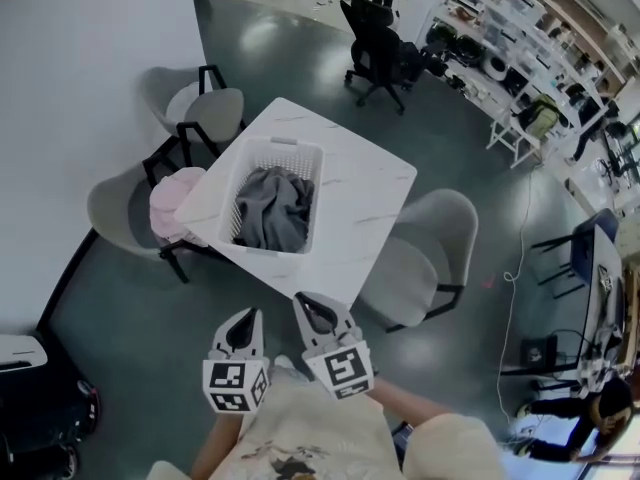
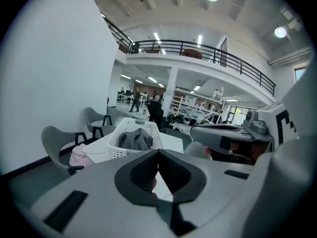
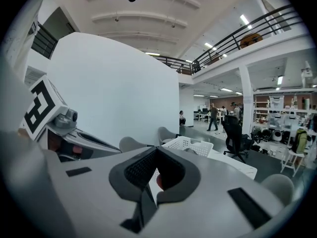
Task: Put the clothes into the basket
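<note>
A white slatted basket [image 1: 296, 156] stands on the white table [image 1: 372, 200], with a grey garment [image 1: 270, 208] bunched inside it. A pink garment [image 1: 174, 200] lies on the grey chair [image 1: 118, 208] at the table's left. Both grippers hang close to my body, well short of the table. My left gripper [image 1: 247, 316] is shut and holds nothing. My right gripper [image 1: 312, 304] is shut and empty too. In the left gripper view the basket [image 2: 128, 133], the grey garment [image 2: 134, 140] and the pink garment [image 2: 79, 156] lie ahead past the shut left gripper [image 2: 158, 151]. The right gripper [image 3: 156, 149] points at the basket [image 3: 185, 144].
Grey chairs stand around the table: one [image 1: 195, 100] at the far left and one [image 1: 430, 253] at the right. A black office chair [image 1: 375, 43] sits beyond. Shelving [image 1: 520, 38] and desks line the right side. A white wall [image 1: 90, 58] runs along the left.
</note>
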A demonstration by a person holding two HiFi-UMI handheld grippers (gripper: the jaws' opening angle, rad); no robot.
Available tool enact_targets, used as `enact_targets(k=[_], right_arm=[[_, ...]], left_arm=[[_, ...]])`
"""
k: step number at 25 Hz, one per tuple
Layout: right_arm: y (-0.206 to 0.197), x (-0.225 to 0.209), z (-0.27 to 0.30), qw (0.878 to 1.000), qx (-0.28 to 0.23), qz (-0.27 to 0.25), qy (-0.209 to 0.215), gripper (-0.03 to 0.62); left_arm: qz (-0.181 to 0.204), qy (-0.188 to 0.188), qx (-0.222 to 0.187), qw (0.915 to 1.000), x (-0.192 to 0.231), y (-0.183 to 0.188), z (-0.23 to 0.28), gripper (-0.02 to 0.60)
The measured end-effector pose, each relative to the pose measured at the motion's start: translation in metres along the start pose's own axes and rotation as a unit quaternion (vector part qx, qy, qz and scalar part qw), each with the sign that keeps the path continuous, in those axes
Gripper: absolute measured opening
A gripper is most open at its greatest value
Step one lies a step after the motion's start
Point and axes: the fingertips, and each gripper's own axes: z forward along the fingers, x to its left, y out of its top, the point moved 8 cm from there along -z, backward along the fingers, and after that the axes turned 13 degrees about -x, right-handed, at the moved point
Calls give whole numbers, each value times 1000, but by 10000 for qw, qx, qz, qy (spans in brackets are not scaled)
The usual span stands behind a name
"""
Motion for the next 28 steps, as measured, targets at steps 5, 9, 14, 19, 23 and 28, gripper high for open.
enact_targets(k=[5, 9, 14, 19, 23, 28], right_arm=[[10, 3, -14, 9996, 52, 279, 38, 8], [6, -1, -25, 9994, 71, 318, 103, 8], [1, -14, -38, 9990, 27, 440, 77, 8], [0, -20, -44, 9986, 7, 518, 86, 8], [-1, -25, -45, 9987, -12, 497, 143, 8], [-6, -33, -52, 9984, 31, 551, 133, 8]], left_arm=[[-5, -60, -69, 10000, -18, 8, -9, 9], [26, -49, -180, 9998, -34, 11, -6, 9], [34, 38, -197, 9998, -48, 8, -1, 9], [56, 113, -176, 9998, -59, 6, 0, 9], [32, 142, -152, 9998, -65, 1, 5, 9], [29, 149, -143, 9998, -74, -3, 9, 9]])
